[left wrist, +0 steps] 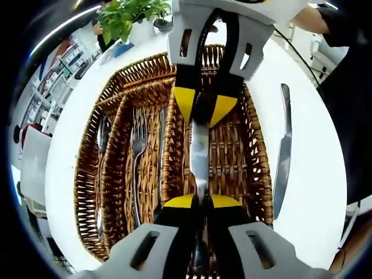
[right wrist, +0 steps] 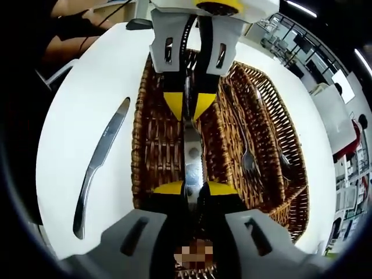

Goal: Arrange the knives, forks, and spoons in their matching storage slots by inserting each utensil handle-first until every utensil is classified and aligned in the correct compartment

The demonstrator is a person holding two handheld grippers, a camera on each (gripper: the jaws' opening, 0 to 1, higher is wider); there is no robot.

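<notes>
A table knife (left wrist: 199, 157) hangs over the right-hand compartment of a wicker cutlery tray (left wrist: 260, 168). My left gripper (left wrist: 201, 201) is shut on one end of it. My right gripper (left wrist: 201, 109) comes in from the top of the left gripper view and is shut on the other end. In the right gripper view the same knife (right wrist: 192, 152) runs from my right gripper (right wrist: 192, 188) up to the left gripper (right wrist: 186, 106). A second knife (left wrist: 283, 152) (right wrist: 100, 160) lies on the white table beside the tray (right wrist: 138, 151). A fork (left wrist: 138, 145) (right wrist: 247, 158) rests in a middle slot.
The tray sits on a round white table (left wrist: 64, 151). A spoon (left wrist: 103, 132) lies in the tray's outer slot. A potted plant (left wrist: 129, 15) stands at the table's far edge. A person's arm (right wrist: 70, 30) reaches over the table. Shelves and chairs stand beyond.
</notes>
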